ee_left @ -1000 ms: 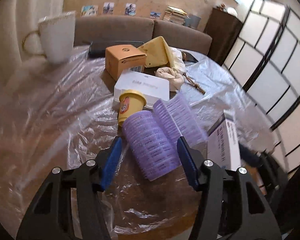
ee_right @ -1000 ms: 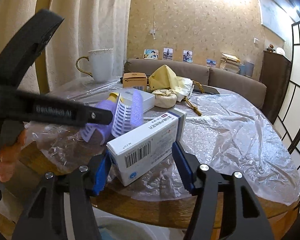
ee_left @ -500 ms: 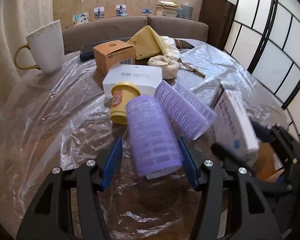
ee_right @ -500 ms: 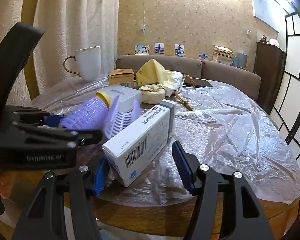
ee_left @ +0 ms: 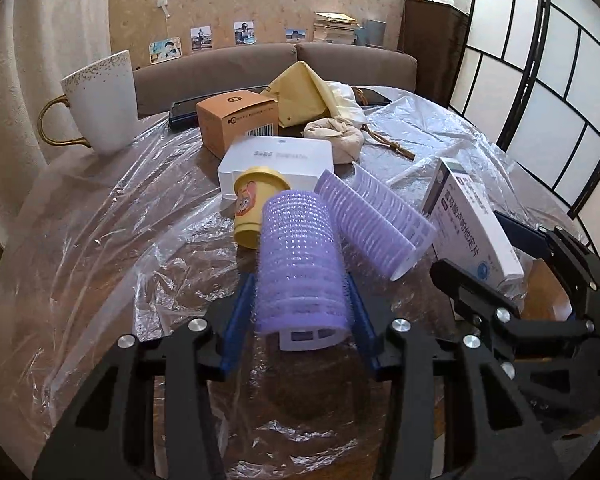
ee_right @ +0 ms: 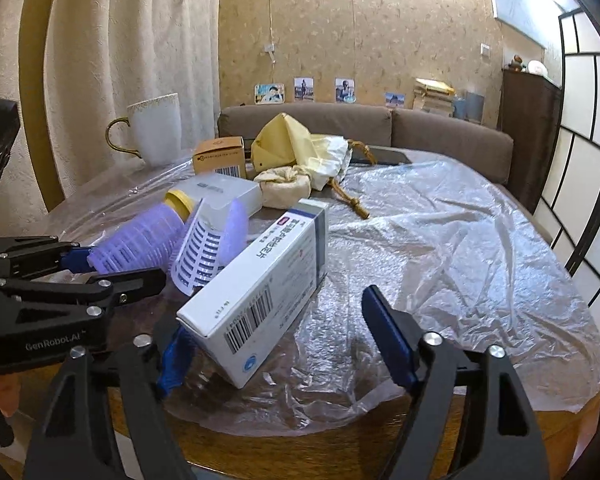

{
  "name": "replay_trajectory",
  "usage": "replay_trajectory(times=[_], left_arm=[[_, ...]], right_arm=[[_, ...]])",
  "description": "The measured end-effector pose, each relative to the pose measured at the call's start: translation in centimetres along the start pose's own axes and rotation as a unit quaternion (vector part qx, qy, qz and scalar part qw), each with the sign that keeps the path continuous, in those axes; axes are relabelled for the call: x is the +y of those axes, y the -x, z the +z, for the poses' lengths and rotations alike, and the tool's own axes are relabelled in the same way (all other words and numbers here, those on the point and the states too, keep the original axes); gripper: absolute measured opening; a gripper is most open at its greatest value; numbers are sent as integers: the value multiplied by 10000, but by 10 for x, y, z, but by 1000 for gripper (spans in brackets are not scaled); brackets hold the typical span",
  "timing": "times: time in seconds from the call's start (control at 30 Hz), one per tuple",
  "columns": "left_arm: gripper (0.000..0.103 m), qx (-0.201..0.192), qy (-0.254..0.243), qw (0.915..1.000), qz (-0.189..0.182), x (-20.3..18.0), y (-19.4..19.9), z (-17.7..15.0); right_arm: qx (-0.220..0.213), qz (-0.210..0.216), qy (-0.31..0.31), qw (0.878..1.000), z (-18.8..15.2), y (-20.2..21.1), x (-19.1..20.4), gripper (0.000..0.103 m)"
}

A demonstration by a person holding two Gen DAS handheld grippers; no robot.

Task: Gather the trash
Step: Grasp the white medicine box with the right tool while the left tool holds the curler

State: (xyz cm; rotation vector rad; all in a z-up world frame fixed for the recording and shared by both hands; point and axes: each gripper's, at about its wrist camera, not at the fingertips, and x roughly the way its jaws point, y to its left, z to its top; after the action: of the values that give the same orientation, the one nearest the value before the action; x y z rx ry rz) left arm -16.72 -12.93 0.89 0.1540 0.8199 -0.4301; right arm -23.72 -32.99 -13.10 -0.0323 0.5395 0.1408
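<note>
Count on your desk, which was under crinkled clear plastic sheet: two purple hair rollers, one white medicine box, one yellow cup with a cartoon face, one flat white box, one orange carton, one white mug with gold handle, one yellow cloth bag, one beige knotted pouch, one dark phone at the far side. Your left gripper had the near roller between its blue pads; jaws were closing, pads at both sides of it and touching its bristles. That roller was a ribbed lilac cylinder with a white core showing at the near end, lying lengthwise along the fingers, far end against the yellow cup. The second roller was an open half-shell, leaning just right of the first, near the medicine box. Your right gripper was wide and its jaws were opening: the medicine box sat tilted between them, left pad at its barcode corner, right pad clear of it with a gap. The box was long, white with a blue-grey end and printed text, near end raised off the plastic. Both items were at the near edge of the desk.
</note>
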Motion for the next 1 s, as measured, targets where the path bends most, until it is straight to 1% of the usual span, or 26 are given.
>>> replay_trajectory(times=[0.07,0.1,0.13,0.17,0.2,0.27,0.43,0.57,0.8,1.0], left_arm=[[40,-19,-82,10000,39,-2,1,-1],[40,-19,-108,9999,45,-2,1,-2],[40,-27,-133,9999,29,-3,2,-2],[40,-39,-142,9999,29,-2,2,-3],[40,-45,-144,9999,27,-2,2,-3],[39,-68,-135,9999,-9,-1,3,-4],[39,-130,-50,9998,-173,2,9,-7],[39,-141,38,9992,-368,3,15,-11],[38,-211,157,9981,-554,5,27,-17],[38,-358,268,9970,-628,10,41,-21]], right_arm=[[93,53,-30,9999,0,-4,0,55],[131,74,-49,9999,0,-5,-1,52],[165,93,-65,9998,-1,-7,-1,44],[184,102,-81,9997,-1,-7,-1,37],[163,90,-103,9998,-1,-7,-3,34],[187,144,-143,9996,-1,-7,-5,20],[168,409,-226,9988,-3,-1,-10,19],[168,797,-337,9961,-5,7,-15,19],[142,1129,-445,9925,-9,21,-18,19],[83,1271,-374,9911,-10,32,-17,19]])
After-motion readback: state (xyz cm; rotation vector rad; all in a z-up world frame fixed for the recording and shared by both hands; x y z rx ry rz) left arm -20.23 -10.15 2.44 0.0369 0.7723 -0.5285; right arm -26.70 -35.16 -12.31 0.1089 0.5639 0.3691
